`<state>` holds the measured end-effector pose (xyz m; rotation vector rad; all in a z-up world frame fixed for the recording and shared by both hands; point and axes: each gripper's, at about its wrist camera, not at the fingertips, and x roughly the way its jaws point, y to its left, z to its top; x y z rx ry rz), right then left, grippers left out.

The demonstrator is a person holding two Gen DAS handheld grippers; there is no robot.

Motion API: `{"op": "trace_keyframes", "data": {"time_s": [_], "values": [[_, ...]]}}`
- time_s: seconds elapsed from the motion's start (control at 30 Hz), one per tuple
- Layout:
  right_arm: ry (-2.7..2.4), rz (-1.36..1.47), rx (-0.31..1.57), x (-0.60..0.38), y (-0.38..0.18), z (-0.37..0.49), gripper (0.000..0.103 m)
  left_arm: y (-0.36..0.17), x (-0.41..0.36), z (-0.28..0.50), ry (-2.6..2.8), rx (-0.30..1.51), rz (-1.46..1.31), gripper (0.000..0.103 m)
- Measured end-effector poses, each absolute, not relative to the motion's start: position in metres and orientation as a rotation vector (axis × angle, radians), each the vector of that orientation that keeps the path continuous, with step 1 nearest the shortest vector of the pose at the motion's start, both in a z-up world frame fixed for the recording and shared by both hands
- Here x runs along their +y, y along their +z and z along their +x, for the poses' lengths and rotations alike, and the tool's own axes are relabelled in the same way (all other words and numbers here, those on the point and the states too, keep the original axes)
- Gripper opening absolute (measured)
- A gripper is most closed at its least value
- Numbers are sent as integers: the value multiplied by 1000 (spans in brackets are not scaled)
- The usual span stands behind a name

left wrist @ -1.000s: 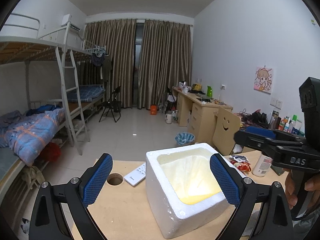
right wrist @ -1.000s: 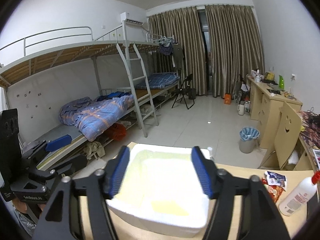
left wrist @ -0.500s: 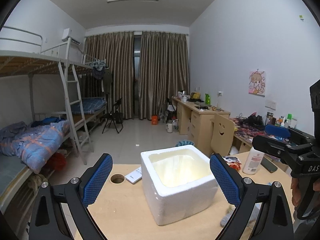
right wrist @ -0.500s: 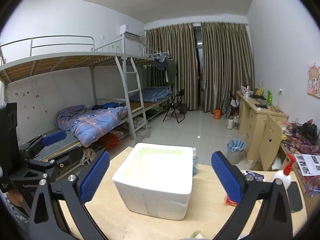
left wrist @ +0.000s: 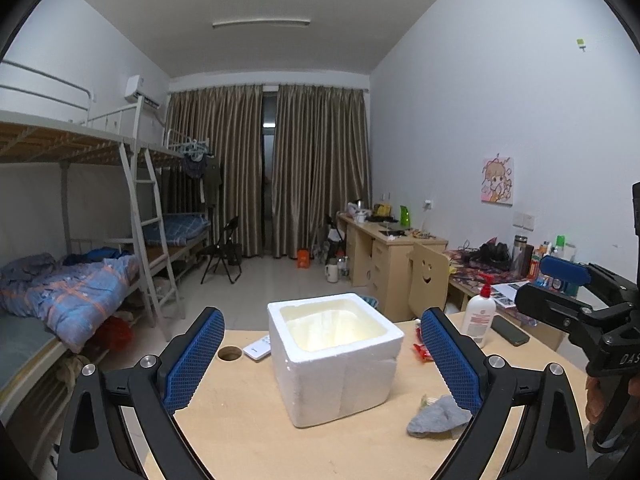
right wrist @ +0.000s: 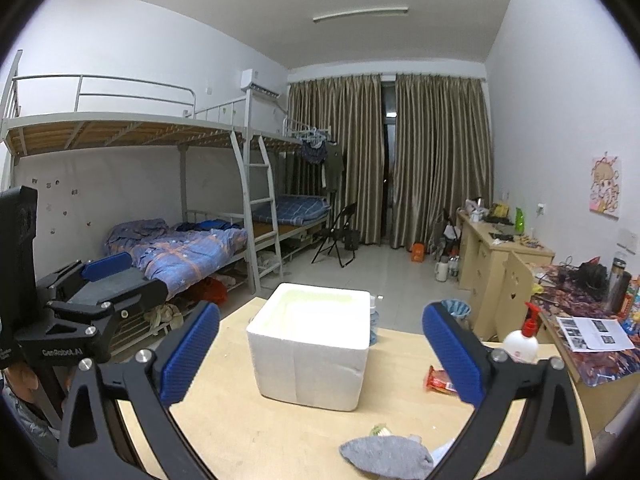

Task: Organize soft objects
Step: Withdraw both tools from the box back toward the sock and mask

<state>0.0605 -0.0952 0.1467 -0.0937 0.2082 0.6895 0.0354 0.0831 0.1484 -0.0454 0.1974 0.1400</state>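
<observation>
I am working at a pale wooden tabletop (left wrist: 248, 420) in a bedroom. My left claw (left wrist: 322, 364) is hanging over it with its blue pads spread wide and nothing between them but air. My right claw (right wrist: 320, 354) is doing the same, stretched all the way out and gripping nothing.

Closest to me, a crumpled grey sock (right wrist: 386, 456) is lying on the tabletop, just under my right claw, with a bit of something pale peeking out beside it. It is sitting near the white foam box (left wrist: 334, 354) but not touching it. The foam box is standing upright in the middle of the tabletop, with its top off and its inside looking yellowish.

Past the box, a white remote (left wrist: 258, 349) is lying beside a round hole (left wrist: 229, 353) in the tabletop. A red snack packet (right wrist: 440, 381) and a white pump bottle (left wrist: 478, 315) are sitting off to the right.

Farther back, bunk beds (right wrist: 192, 240) are standing along the left wall, and brown curtains (left wrist: 272, 168) are hanging at the far end.
</observation>
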Motion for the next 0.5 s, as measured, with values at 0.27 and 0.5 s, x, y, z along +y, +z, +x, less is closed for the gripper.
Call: {"op": "trace_keyframes", "data": {"time_s": [0.27, 0.5], "values": [[636, -98, 169, -117, 131, 29, 103, 136, 66, 6, 124, 171, -63, 101], [589, -66, 164, -140, 116, 13, 103, 122, 50, -7, 93, 174, -68, 103]]}}
